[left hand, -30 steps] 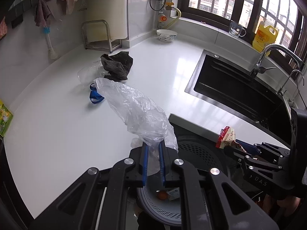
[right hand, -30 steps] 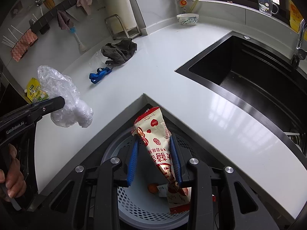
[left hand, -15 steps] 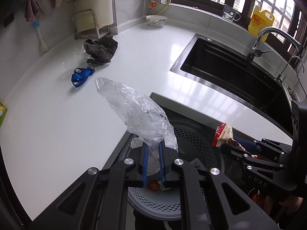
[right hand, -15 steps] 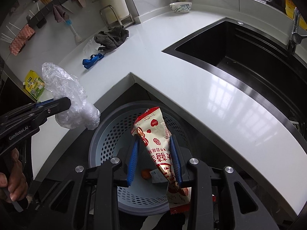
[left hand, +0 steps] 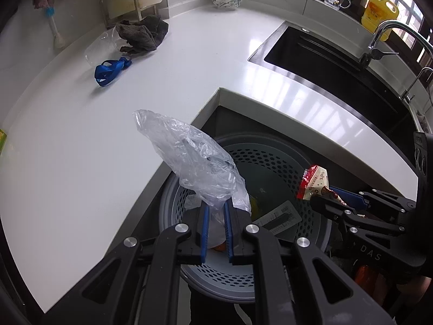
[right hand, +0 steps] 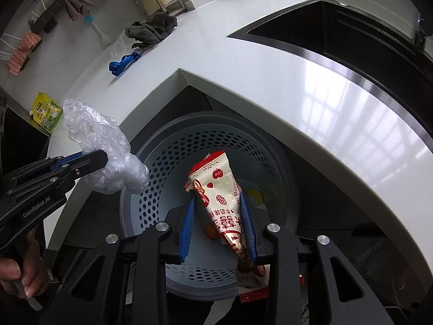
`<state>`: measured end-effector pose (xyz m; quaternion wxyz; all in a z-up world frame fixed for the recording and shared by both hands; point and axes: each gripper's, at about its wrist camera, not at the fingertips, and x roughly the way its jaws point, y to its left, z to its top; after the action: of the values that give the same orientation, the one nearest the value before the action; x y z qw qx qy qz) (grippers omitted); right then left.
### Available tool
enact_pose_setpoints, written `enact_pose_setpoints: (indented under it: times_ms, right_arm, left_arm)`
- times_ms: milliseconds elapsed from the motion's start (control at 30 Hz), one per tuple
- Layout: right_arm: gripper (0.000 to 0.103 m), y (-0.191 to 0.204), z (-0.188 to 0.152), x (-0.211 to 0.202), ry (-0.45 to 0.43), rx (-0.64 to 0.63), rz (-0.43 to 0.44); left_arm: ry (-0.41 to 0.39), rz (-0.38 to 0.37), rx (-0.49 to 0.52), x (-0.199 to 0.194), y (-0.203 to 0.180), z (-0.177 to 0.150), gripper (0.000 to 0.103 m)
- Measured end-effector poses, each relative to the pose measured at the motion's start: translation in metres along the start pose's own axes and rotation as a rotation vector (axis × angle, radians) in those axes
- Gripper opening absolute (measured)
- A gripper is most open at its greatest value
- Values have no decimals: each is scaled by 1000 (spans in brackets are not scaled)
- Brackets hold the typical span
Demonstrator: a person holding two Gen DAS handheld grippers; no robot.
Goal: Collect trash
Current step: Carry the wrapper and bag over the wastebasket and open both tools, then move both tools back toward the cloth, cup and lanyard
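**Two pieces of trash held over a perforated bin**

Left hand-held gripper point(left hand: 215, 223) pinching a crumpled clear plastic bag point(left hand: 194, 162), blue pads pressed nearly together on its gathered neck. Bag standing up and away from the fingertips, long axis tilted forward and to the left, loose end uppermost.

Right hand-held gripper point(right hand: 217, 211) clamped on a cone-shaped snack wrapper point(right hand: 219, 195), cream with red print. Long axis running along the fingers: wide crimped end pointing forward beyond the tips, narrow end back between the pads.

Directly below both: a round grey perforated bin point(right hand: 162, 168), already holding scraps, tucked in the inner corner of an L-shaped white desk point(left hand: 81, 149). Far ahead on the desk: a blue strap point(left hand: 111, 71), a dark rag point(left hand: 143, 36), a bowl point(left hand: 226, 1). Ahead to the right: a black sink point(left hand: 338, 67) with a chrome tap, windows behind it.
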<state>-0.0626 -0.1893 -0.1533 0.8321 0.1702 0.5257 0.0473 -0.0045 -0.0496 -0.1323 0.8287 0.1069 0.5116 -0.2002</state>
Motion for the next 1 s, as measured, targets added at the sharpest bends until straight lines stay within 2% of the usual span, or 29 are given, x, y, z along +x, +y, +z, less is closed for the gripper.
enact_pose_setpoints:
  times_ms: [500, 700, 767, 833, 1000]
  right_arm:
    - [32, 3, -7, 28, 57, 12, 10]
    - [34, 4, -8, 30, 62, 9, -6]
    - [37, 4, -8, 31, 63, 10, -13]
    - [54, 2, -8, 30, 60, 17, -23]
    - [59, -3, -7, 26, 50, 39, -27]
  left_arm:
    - [70, -18, -26, 23, 8, -11, 11]
    - [76, -23, -29, 22, 9, -11, 15]
    - [75, -19, -32, 23, 11, -11, 29]
    - [75, -14, -38, 22, 13, -11, 37]
    - [65, -5, -52, 17, 15, -12, 50]
